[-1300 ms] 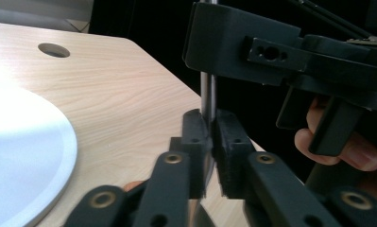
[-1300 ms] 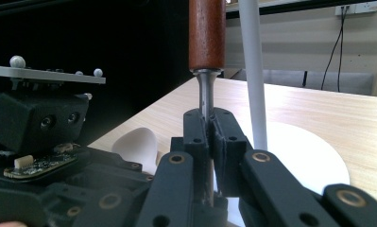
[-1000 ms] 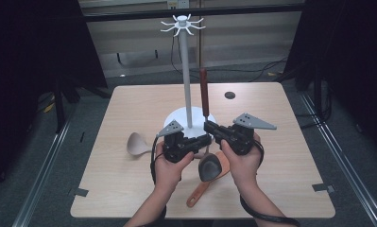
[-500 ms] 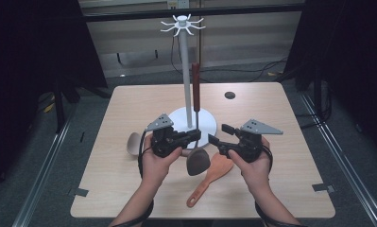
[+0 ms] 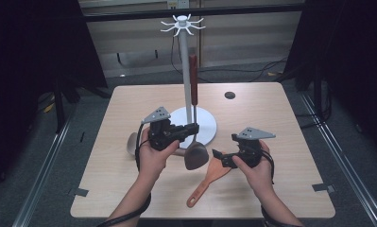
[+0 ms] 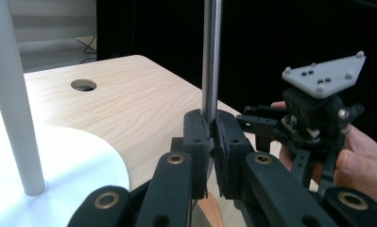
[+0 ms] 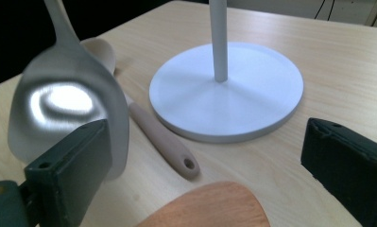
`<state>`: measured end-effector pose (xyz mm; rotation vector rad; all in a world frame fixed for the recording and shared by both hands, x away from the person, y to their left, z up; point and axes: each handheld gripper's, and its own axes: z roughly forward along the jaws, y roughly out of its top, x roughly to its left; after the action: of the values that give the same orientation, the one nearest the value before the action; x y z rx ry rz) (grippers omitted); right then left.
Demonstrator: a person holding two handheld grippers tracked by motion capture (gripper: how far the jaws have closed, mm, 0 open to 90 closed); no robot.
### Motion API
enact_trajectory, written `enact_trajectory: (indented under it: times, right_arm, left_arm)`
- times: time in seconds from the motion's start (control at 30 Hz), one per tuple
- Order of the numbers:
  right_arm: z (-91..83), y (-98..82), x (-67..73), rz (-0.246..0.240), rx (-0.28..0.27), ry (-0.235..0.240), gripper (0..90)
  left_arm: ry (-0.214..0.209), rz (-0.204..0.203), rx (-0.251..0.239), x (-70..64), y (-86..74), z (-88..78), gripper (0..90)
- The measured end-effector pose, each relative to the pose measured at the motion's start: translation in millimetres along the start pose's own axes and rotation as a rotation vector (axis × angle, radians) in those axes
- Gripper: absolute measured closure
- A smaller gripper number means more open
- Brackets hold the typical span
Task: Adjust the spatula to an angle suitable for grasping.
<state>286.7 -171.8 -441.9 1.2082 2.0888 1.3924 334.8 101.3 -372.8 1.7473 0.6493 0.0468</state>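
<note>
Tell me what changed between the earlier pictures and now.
The right gripper let go of the metal spatula; its jaws have just been opening, and it sank toward the orange spatula. The left gripper keeps the metal spatula upright. Stand and wooden spoon stayed.

The white utensil stand [image 5: 192,124] with its round base and tall pole blocks the middle of the light wooden counter [image 5: 280,113]. Just near of the base, the metal spatula with the dark red handle [image 5: 194,94] stands upright, its blade low over the counter. Near it lie an orange wooden spatula [image 5: 208,182] and, to the left, a pale wooden spoon [image 5: 131,144], crowding the near-centre. The far right, around a small round hole [image 5: 229,95], and the near-right corner lie open; the far left too.
</note>
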Motion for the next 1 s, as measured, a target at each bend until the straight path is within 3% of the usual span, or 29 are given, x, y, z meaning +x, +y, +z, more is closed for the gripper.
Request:
enact_trajectory:
  times: [0.2,0.63,1.0]
  right_arm:
    - [1.4,-2.7,-0.3,-0.008,0.02,0.011,2.3]
    - [2.1,-2.9,-2.9,-0.001,0.033,0.013,2.5]
    - [2.5,-2.7,-3.6,0.003,0.042,0.022,2.8]
  left_arm:
    - [0.006,0.004,0.005,3.3,7.0,3.1,84.6]
    - [0.0,0.045,0.006,7.5,37.5,10.7,84.6]
    - [-0.006,0.045,-0.035,13.7,52.4,12.9,84.4]
